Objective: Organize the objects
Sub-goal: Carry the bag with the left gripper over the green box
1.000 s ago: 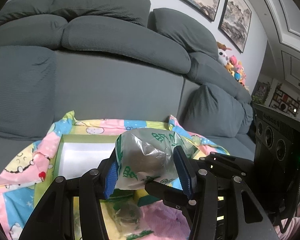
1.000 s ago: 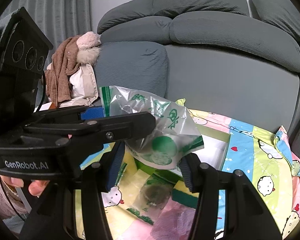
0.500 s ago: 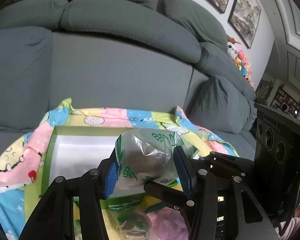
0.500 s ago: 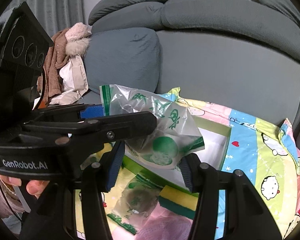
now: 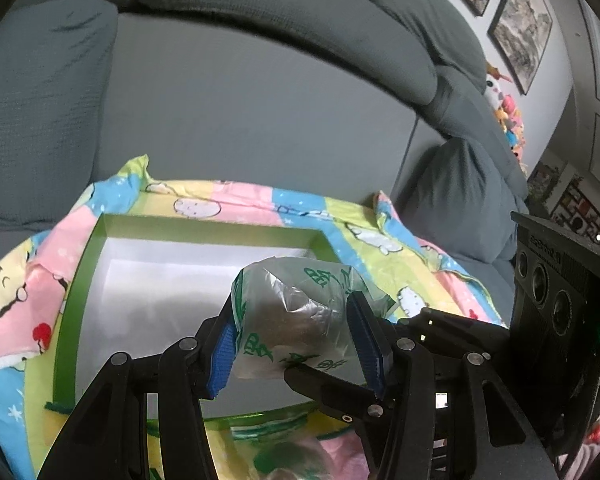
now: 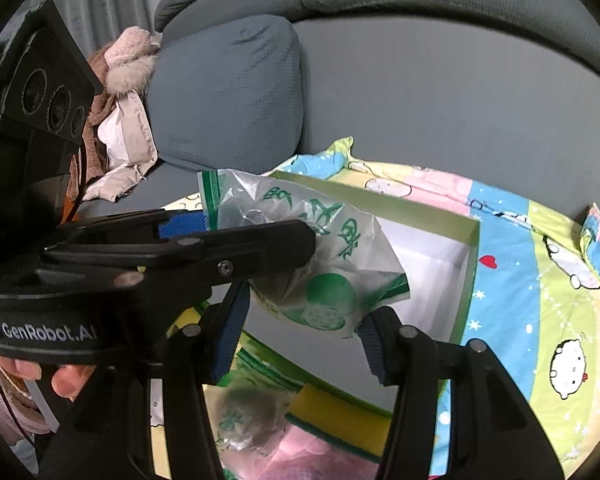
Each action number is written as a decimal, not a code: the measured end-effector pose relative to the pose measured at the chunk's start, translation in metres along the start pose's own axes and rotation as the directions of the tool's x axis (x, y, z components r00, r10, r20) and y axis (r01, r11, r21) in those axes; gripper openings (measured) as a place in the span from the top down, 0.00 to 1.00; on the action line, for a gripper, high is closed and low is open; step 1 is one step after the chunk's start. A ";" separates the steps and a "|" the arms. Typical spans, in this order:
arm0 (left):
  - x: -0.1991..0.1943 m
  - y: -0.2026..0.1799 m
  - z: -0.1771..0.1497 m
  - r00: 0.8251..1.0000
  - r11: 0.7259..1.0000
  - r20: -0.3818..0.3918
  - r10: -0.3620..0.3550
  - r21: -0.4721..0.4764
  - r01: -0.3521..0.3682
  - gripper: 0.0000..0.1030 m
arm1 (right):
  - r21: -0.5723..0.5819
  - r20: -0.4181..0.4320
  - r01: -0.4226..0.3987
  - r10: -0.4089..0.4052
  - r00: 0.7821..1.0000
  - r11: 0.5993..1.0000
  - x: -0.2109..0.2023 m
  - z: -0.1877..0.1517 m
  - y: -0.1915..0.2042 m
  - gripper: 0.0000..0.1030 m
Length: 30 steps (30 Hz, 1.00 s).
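Left wrist view: left gripper (image 5: 296,338) clamped on a bag (image 5: 296,312), blue pads pressing both sides. Clear crinkled plastic with green print, something dark and round inside. Held above a green box (image 5: 204,228) with white inside, on a colourful blanket (image 5: 236,200).

Right wrist view: same bag (image 6: 320,264) between the fingers of the right gripper (image 6: 300,330), pads seeming to touch its lower corners; firm grip, cannot tell. Below, a second bag (image 6: 248,412) beside a yellow sponge (image 6: 340,412).

Grey sofa (image 5: 260,120), framed pictures (image 5: 520,28), perhaps plush toys (image 5: 504,112), heaped clothing (image 6: 120,120).
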<state>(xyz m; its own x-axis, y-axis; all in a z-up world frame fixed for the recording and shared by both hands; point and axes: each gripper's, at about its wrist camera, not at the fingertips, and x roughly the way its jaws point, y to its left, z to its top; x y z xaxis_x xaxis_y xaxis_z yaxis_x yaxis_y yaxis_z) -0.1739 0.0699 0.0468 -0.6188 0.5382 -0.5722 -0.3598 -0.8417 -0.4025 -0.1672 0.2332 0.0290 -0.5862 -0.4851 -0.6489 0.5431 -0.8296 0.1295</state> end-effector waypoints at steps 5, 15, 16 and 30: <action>0.009 0.009 -0.005 1.000 1.000 -0.021 0.008 -0.017 -0.008 0.49 | 0.004 -0.032 -0.002 0.002 0.999 1.000 0.015 -0.004 -0.002 0.49; 0.026 0.018 -0.010 0.997 0.999 -0.069 0.018 -0.035 -0.020 0.49 | 0.021 -0.082 -0.001 0.003 0.997 1.000 0.032 -0.009 -0.009 0.49; 0.027 0.018 -0.011 0.997 0.999 -0.073 0.018 -0.037 -0.021 0.49 | 0.021 -0.087 0.000 0.002 0.996 1.000 0.032 -0.009 -0.009 0.49; 0.041 0.025 -0.016 0.993 0.997 -0.120 0.021 -0.066 -0.029 0.49 | 0.046 -0.146 0.001 0.006 0.989 0.999 0.044 -0.014 -0.015 0.49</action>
<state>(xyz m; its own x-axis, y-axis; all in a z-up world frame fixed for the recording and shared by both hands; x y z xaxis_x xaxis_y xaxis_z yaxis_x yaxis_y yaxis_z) -0.1969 0.0719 0.0023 -0.5381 0.5218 -0.6619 -0.2953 -0.8523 -0.4318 -0.1928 0.2286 -0.0120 -0.4893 -0.4445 -0.7503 0.5143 -0.8419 0.1634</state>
